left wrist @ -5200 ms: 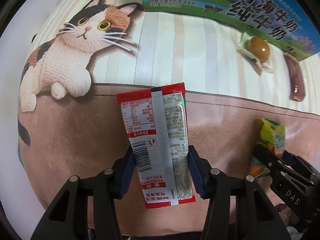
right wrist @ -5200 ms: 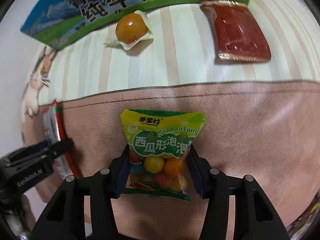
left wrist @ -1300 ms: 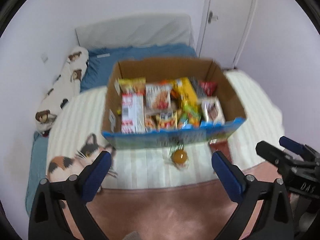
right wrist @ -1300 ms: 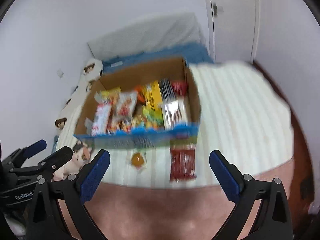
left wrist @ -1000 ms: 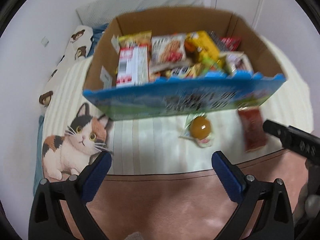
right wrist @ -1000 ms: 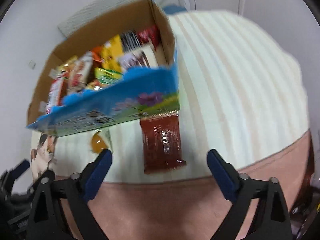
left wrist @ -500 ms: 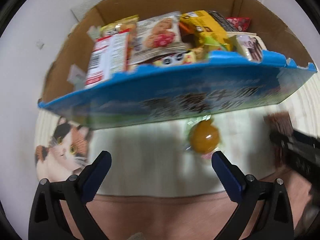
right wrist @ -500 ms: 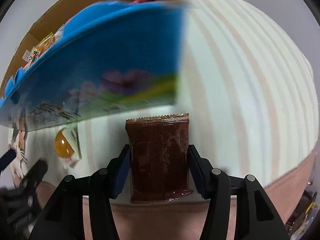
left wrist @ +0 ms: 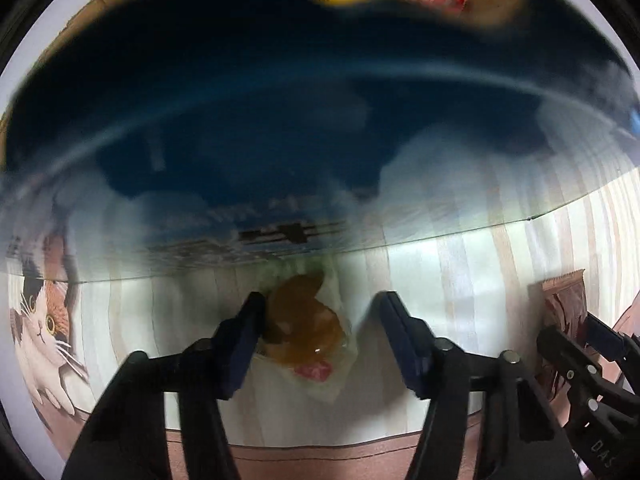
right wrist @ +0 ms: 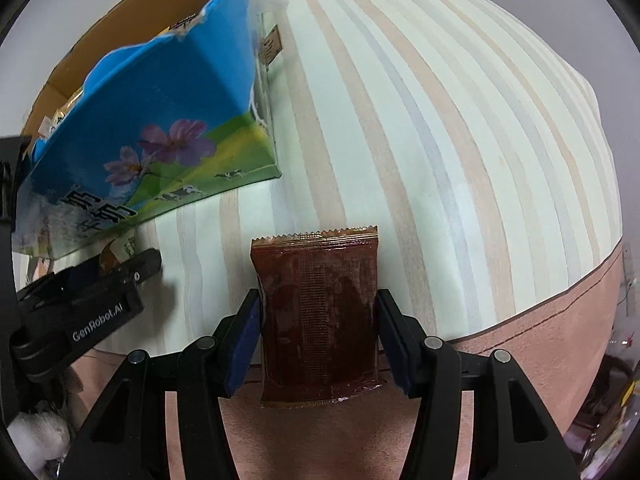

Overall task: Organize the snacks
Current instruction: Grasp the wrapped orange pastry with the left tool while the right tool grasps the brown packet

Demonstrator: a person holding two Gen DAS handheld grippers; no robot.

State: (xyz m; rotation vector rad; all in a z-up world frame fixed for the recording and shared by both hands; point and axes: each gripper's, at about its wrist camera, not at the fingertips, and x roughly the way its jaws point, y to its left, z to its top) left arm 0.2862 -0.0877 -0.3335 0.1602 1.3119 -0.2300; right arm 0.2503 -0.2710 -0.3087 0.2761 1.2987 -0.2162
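While right gripper [right wrist: 318,332] clamps brown packet [right wrist: 318,320], left view blurs.

the left gripper [left wrist: 320,340] is low over the striped blanket [left wrist: 460,280], jaws apart around a clear-wrapped amber snack [left wrist: 308,332], the left finger [left wrist: 244,340] touching it. the blurred blue box [left wrist: 280,100] looms just behind. the right gripper [left wrist: 592,356] meets a dark red packet [left wrist: 560,304] near the right edge.

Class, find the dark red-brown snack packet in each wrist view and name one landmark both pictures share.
Left wrist view: the dark red-brown packet lies at the far right edge, by the right gripper.
Right wrist view: the packet sits centre-low, between the gripper's pads.
Shared landmark: the blue milk carton box.
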